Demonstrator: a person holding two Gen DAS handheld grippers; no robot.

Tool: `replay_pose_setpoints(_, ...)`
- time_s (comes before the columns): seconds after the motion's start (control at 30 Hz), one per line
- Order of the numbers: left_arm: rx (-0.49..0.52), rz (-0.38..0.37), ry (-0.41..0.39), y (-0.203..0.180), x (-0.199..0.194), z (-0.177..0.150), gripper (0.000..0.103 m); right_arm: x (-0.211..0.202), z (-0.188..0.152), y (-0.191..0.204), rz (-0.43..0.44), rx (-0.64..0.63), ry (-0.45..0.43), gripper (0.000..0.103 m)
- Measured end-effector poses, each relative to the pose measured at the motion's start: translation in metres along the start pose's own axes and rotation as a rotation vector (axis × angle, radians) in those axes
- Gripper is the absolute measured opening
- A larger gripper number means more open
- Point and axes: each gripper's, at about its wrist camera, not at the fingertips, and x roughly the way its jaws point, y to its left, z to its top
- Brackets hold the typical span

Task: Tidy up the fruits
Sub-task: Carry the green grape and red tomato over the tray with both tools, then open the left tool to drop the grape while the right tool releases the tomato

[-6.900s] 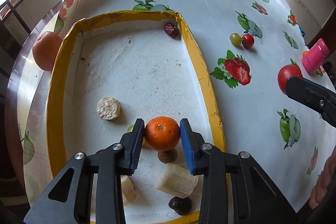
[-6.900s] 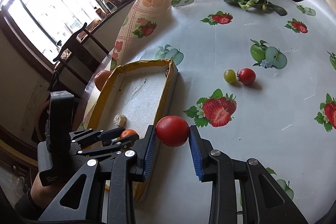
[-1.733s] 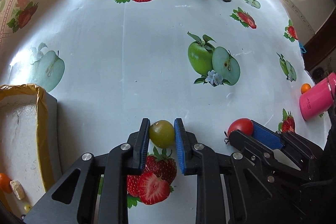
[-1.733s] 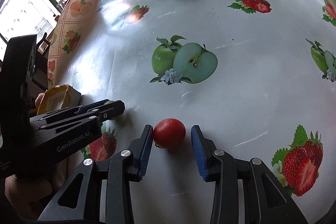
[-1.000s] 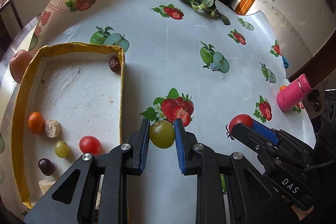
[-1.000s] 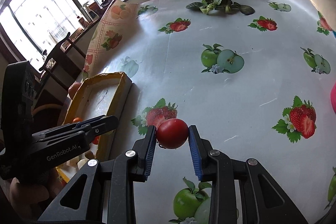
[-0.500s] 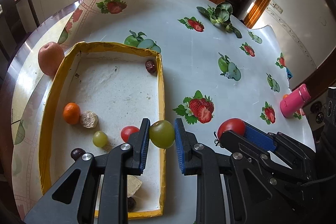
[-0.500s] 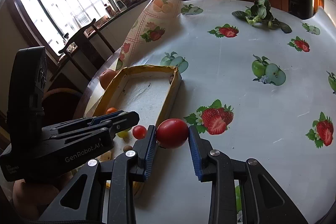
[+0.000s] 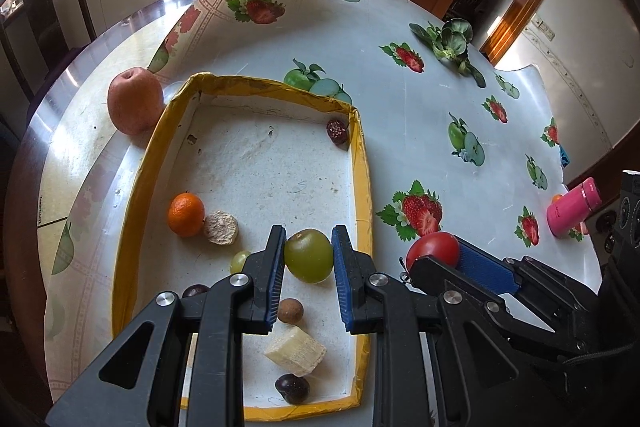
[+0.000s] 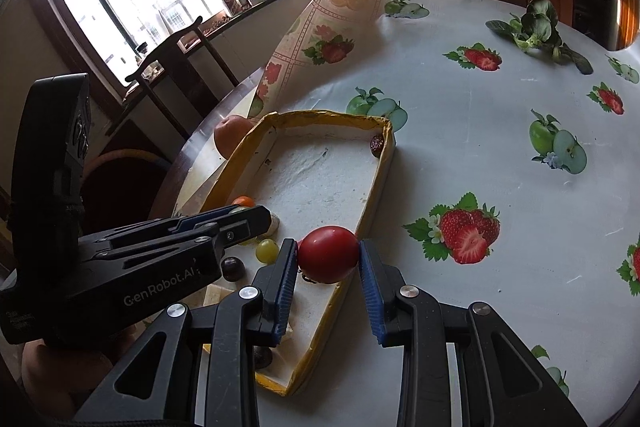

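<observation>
Over the tray (image 9: 362,163), left gripper (image 9: 309,254) jaws clamping green fruit (image 9: 309,255), right gripper (image 10: 329,254) jaws clamping tomato (image 10: 328,254)

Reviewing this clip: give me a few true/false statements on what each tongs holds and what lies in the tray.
1. The left tongs grip a green fruit. True.
2. The right tongs are empty. False: they clamp a red tomato.
3. An orange lies inside the yellow-rimmed tray. True.
4. The large apple sits inside the tray. False: it rests on the table outside the tray's far left corner.
5. The pink bottle lies in the tray. False: it lies far off on the tablecloth.
</observation>
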Motion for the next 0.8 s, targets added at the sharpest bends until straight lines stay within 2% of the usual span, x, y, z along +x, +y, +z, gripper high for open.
replay_pose_setpoints(0.27, -0.033, 0.015, 0.012, 0.023, 0.012, 0.007, 0.02, 0.026, 0.009, 0.009, 0.013, -0.014, 0.025, 0.032)
replay_pose_setpoints(0.47, -0.054, 0.035, 0.006, 0.043, 0.023, 0.028, 0.02, 0.057, 0.026, 0.01, 0.014, -0.021, 0.051, 0.032)
replay_pose_setpoints(0.8, -0.057, 0.08, 0.047, 0.056, 0.073, 0.066, 0.02, 0.115, 0.05, 0.01, -0.054, -0.067, 0.102, 0.032)
